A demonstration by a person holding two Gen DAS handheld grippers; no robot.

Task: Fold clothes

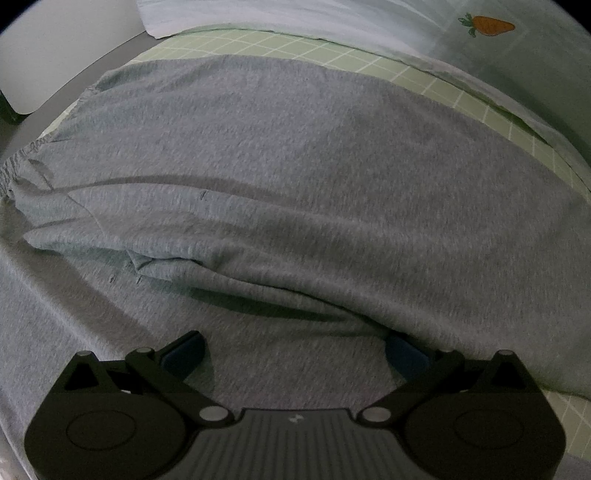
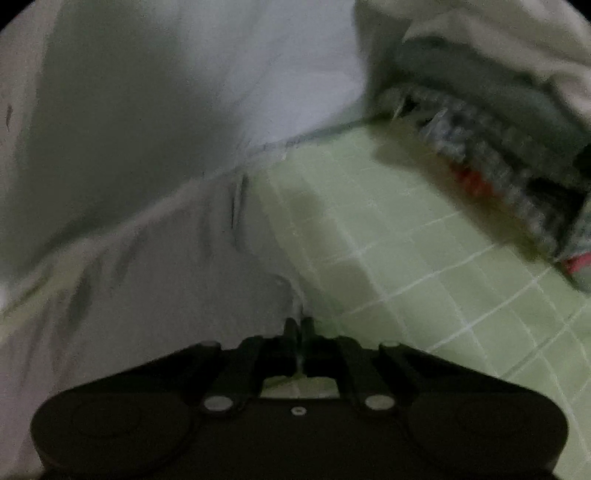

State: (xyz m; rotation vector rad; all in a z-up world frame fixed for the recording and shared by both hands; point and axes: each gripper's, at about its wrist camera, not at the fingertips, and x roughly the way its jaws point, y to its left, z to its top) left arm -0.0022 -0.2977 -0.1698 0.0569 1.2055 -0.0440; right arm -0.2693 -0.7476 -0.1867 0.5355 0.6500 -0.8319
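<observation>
Lying spread ahead of the left gripper (image 1: 295,354), the grey garment (image 1: 295,177) is filling nearly the whole left wrist view, its long axis running side to side across the fingers' line rather than along it. A doubled fold of it is bulging just beyond the fingertips, and a flat layer is passing under and between them. The green checked sheet (image 1: 369,59) is showing only as a band past the garment's far edge, with a pale cover bearing a carrot print (image 1: 491,25) beyond that, up and to the right.

The left gripper's jaws are standing wide, one blue pad (image 1: 184,356) to each side, the right one partly tucked under the fold; nothing is being pinched there.

Looking from the right wrist: the right gripper (image 2: 301,332) is standing with its jaws brought together, and a thin pale edge of fabric seems to be caught between the tips, though blur is making this hard to confirm. The pale grey cloth (image 2: 147,258) is rising away ahead and to the left of this gripper; the same green sheet is lying bare ahead and to the right, with a heap of other clothes (image 2: 498,155) at far right.

Judgement: the right hand is nearer the garment's edge and is holding it, so the coming fold is likely turning on carrying that edge across the long axis, the left gripper waiting open on the body of the cloth.
</observation>
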